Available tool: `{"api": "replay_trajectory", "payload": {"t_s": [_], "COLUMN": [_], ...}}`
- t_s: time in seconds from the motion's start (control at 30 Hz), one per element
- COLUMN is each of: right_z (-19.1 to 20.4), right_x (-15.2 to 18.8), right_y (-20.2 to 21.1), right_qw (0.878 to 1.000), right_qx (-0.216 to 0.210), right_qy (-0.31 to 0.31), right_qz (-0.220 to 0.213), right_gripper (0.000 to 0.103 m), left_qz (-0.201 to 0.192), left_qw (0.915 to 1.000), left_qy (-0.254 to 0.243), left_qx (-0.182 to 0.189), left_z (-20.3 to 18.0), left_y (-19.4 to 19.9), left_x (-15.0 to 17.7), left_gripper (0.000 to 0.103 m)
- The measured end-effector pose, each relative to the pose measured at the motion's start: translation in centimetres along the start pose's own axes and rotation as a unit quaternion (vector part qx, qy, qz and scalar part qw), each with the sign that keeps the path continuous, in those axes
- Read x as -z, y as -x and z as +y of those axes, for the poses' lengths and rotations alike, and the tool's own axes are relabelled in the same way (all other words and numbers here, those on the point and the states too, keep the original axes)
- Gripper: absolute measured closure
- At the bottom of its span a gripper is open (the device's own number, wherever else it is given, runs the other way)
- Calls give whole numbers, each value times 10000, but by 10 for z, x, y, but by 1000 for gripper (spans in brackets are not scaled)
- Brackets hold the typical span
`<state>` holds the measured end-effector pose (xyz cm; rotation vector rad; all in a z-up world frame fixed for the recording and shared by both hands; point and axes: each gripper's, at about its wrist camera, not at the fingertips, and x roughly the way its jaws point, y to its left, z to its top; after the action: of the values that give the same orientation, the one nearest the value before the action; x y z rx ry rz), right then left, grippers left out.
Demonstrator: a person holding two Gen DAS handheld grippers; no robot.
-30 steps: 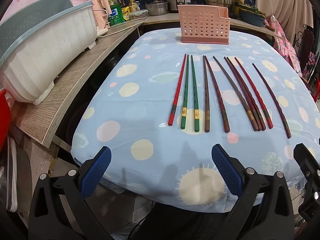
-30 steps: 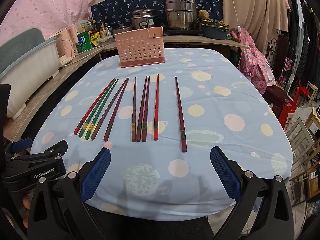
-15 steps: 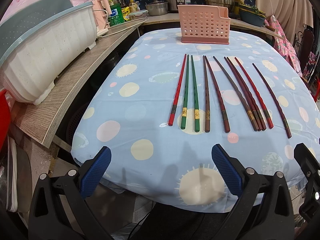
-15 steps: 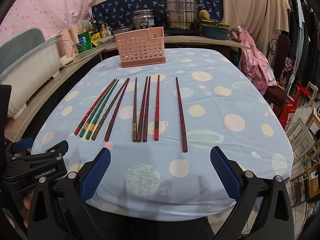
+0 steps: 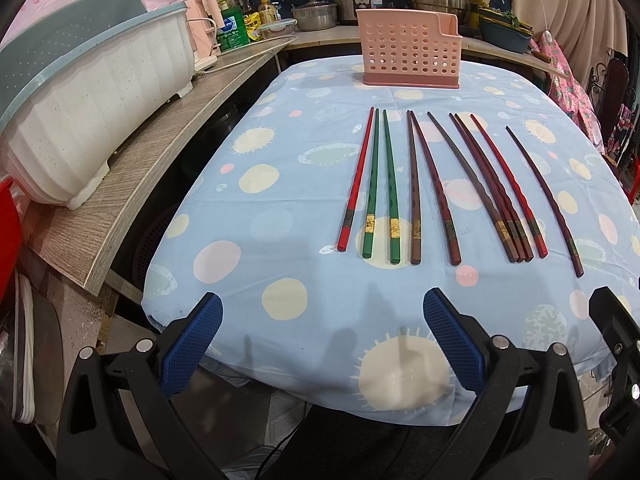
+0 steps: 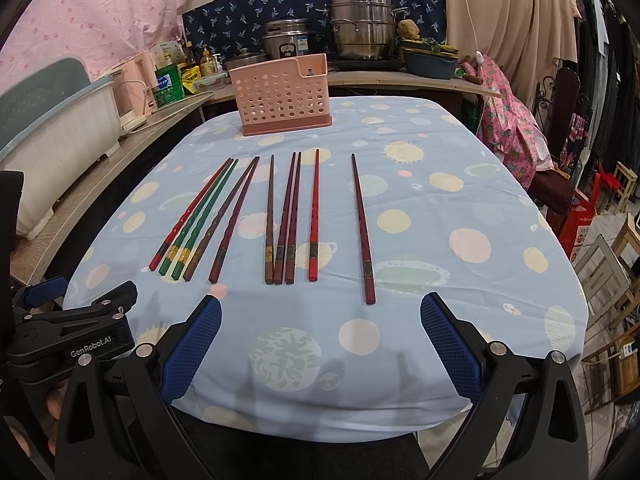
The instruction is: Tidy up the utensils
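Chopsticks wait, untouched
Both jaws wide, empty; sticks lie lengthwise ahead toward the basket, lone one nearest right gripper

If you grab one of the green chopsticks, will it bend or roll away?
The green chopsticks look like stiff lacquered sticks, so bending seems unlikely. Their glossy finish may be slippery between the jaws. They look squarish at the thick end and lie on a soft tablecloth, so they probably won't roll far. Being thin and flat on the cloth, one may be fiddly to pinch.
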<state>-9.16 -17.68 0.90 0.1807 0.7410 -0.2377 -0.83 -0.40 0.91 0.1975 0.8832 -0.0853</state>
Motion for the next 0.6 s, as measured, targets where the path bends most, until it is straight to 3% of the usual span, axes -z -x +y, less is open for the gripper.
{"api": "replay_trajectory", "payload": {"t_s": [0.23, 0.6], "right_z": [1, -32], "right_x": [0, -10], "right_y": [-1, -29], "right_qw": [10000, 9993], "right_qx": [12, 192], "right_qy": [-73, -310], "right_qz": [34, 126], "right_gripper": [7, 7], "left_qz": [141, 270], "left_qw": [9997, 9983], "left_qy": [154, 488], "left_qx": [103, 184], "left_z": [9, 35], "left_y": [-12, -51], "left_x": [2, -16], "left_gripper": [7, 7]}}
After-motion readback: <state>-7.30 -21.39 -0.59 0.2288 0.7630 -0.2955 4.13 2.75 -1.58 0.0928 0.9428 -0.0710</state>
